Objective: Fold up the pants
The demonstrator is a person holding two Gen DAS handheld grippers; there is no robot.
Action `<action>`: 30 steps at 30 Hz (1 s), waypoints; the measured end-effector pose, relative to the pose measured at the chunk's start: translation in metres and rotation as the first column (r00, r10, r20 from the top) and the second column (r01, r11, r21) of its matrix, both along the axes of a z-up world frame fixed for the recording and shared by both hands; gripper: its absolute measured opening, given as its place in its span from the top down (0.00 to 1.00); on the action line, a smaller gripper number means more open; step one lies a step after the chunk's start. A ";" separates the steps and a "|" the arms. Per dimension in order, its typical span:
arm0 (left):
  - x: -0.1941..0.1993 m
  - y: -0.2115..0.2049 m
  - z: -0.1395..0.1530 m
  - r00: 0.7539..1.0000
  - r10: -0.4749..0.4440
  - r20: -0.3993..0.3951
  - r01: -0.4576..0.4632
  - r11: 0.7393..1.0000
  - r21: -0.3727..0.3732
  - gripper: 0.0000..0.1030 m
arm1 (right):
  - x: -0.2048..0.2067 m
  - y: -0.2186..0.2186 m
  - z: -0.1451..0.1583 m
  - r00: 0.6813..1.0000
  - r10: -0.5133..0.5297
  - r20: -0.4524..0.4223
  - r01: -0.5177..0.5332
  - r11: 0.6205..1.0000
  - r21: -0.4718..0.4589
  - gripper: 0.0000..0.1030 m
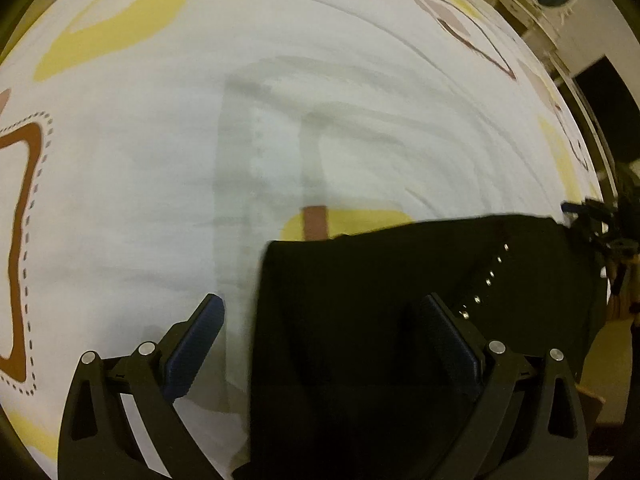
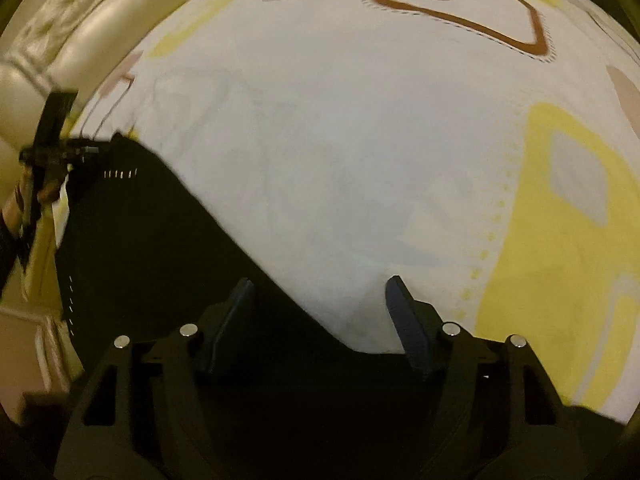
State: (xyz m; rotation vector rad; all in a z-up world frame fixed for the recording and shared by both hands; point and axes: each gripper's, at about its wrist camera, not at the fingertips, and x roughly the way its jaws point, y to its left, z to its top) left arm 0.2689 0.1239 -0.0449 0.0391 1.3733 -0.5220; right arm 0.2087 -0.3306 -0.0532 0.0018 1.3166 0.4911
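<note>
Left hand-held gripper (image 1: 320, 320) hangs wide open over the black pants (image 1: 400, 300), nothing gripped. Our right hand-held gripper (image 2: 320, 304) stands partly open, also empty, straddling the pants' edge. They lie on the patterned bed sheet (image 1: 140, 200).

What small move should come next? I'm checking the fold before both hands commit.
Probably close both grippers on the cloth. The left gripper and right gripper each stand open over an edge of the black pants lying on the bedsheet, neither pressing on fabric yet.
</note>
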 end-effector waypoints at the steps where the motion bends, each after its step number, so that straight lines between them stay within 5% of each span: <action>1: -0.002 -0.005 0.000 1.000 -0.020 0.001 0.020 1.000 0.013 0.12 | -0.001 0.003 0.001 1.000 0.018 0.001 -0.018 1.000 -0.002 0.34; 2: -0.002 -0.008 0.000 0.999 -0.031 0.012 0.031 0.999 0.024 0.29 | -0.001 0.006 0.001 1.000 0.030 0.000 -0.030 1.000 -0.007 0.33; 4: 0.003 -0.010 0.001 0.999 -0.018 0.042 0.015 0.998 0.068 0.43 | -0.004 0.013 0.000 0.998 0.066 -0.005 -0.066 0.997 -0.031 0.35; 6: 0.008 -0.005 0.002 0.999 0.008 0.035 -0.010 0.998 0.060 0.53 | -0.006 0.016 0.000 0.996 0.088 -0.018 -0.088 0.996 -0.022 0.52; 7: 0.009 -0.003 0.003 0.999 0.013 0.034 -0.015 0.998 0.056 0.63 | -0.006 0.016 0.001 0.995 0.093 -0.030 -0.093 0.996 -0.003 0.77; 8: 0.010 -0.001 0.004 0.999 0.016 0.028 -0.017 0.999 0.038 0.77 | -0.006 0.017 0.003 0.995 0.096 -0.039 -0.096 0.995 0.012 0.90; 10: 0.008 0.000 0.010 1.000 0.020 0.020 -0.020 1.000 -0.010 0.93 | -0.008 0.022 0.008 0.994 0.107 -0.017 -0.107 0.994 -0.020 0.92; 14: 0.009 -0.003 0.027 0.995 0.031 0.093 -0.031 1.000 -0.002 0.95 | -0.007 0.019 0.032 0.995 0.052 0.084 -0.047 0.997 -0.056 0.93; 19: 0.009 0.023 0.066 0.973 0.128 0.191 -0.106 0.987 -0.118 0.95 | -0.020 0.017 0.077 0.963 -0.009 0.270 0.036 0.995 -0.093 0.93; 23: -0.011 0.030 0.088 0.962 0.153 0.228 -0.111 0.976 -0.187 0.95 | -0.066 0.029 0.106 0.907 0.040 0.419 0.034 0.985 -0.168 0.93; 30: -0.059 0.029 0.104 0.950 0.183 0.253 -0.113 0.957 -0.266 0.95 | -0.161 0.054 0.115 0.840 0.114 0.530 0.026 0.968 -0.250 0.93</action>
